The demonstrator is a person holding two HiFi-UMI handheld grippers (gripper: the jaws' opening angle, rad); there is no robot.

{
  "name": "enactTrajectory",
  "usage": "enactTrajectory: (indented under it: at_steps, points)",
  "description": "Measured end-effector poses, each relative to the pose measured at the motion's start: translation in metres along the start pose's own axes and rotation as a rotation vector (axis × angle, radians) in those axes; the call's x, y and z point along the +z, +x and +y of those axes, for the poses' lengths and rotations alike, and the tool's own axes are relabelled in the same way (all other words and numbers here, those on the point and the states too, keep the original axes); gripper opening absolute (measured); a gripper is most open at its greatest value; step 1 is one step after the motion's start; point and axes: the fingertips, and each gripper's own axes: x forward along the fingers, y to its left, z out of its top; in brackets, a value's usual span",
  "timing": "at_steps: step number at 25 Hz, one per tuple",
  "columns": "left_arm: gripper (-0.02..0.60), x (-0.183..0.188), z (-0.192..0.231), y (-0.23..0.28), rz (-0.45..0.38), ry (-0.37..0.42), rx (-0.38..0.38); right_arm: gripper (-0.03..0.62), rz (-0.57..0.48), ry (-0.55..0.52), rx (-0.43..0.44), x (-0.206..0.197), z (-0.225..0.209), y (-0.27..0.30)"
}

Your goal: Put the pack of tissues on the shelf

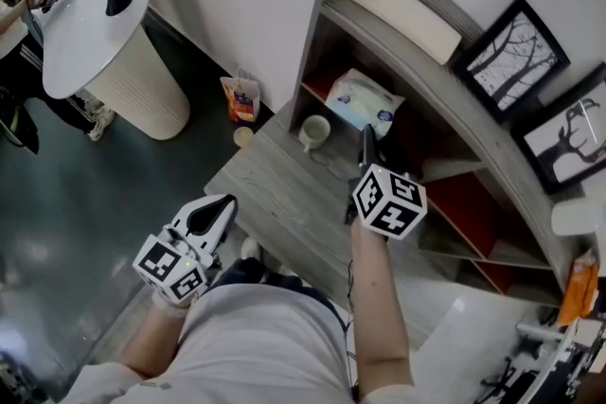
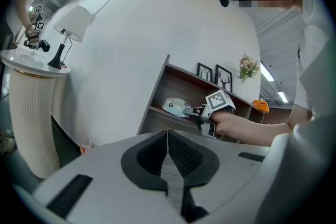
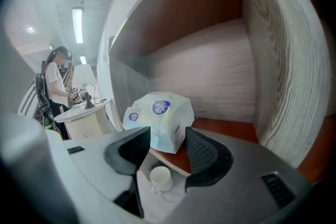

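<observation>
Red-brown board of the shelf [image 3: 226, 128] carries the pack of tissues [image 3: 157, 113], and it sits right at the tips of your right tongs [image 3: 168, 136]. Their jaws stand wide apart, one either side of its near corner, not pressing it. Below those tongs a white cup [image 3: 160, 178] stands on the grey table [image 1: 275, 194]. Your left tongs [image 2: 168, 136] hang well back from the shelf, pads together on nothing.

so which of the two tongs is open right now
The right tongs, reaching into the shelf: jaws apart, with the tissue pack resting between them. The left tongs, back by the person's waist, are shut.
</observation>
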Motion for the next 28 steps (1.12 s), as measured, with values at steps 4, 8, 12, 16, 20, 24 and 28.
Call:
enactTrajectory:
  at_steps: [4, 8, 12, 16, 20, 24, 28]
  points:
    - [0.018, 0.001, -0.004, -0.003, -0.002, 0.004, -0.001, 0.212, -0.023, -0.004, -0.010, 0.005, -0.001, -0.008]
    - [0.018, 0.003, -0.010, -0.003, -0.004, 0.014, -0.011, 0.212, -0.067, 0.026, 0.008, 0.013, 0.000, -0.022]
    - [0.018, 0.006, -0.021, 0.000, -0.002, 0.029, -0.041, 0.210, -0.118, 0.051, 0.045, 0.021, 0.005, -0.044]
    - [0.018, 0.007, -0.037, 0.011, 0.009, 0.050, -0.093, 0.147, -0.173, 0.074, 0.106, 0.027, 0.011, -0.071]
    - [0.018, 0.008, -0.058, 0.028, 0.032, 0.076, -0.161, 0.079, -0.219, 0.093, 0.146, 0.030, 0.009, -0.102]
    - [0.018, 0.009, -0.080, 0.046, 0.056, 0.108, -0.238, 0.048, -0.268, 0.121, 0.191, 0.027, 0.001, -0.133]
    - [0.018, 0.008, -0.101, 0.062, 0.076, 0.146, -0.304, 0.041, -0.292, 0.119, 0.177, 0.016, -0.011, -0.164]
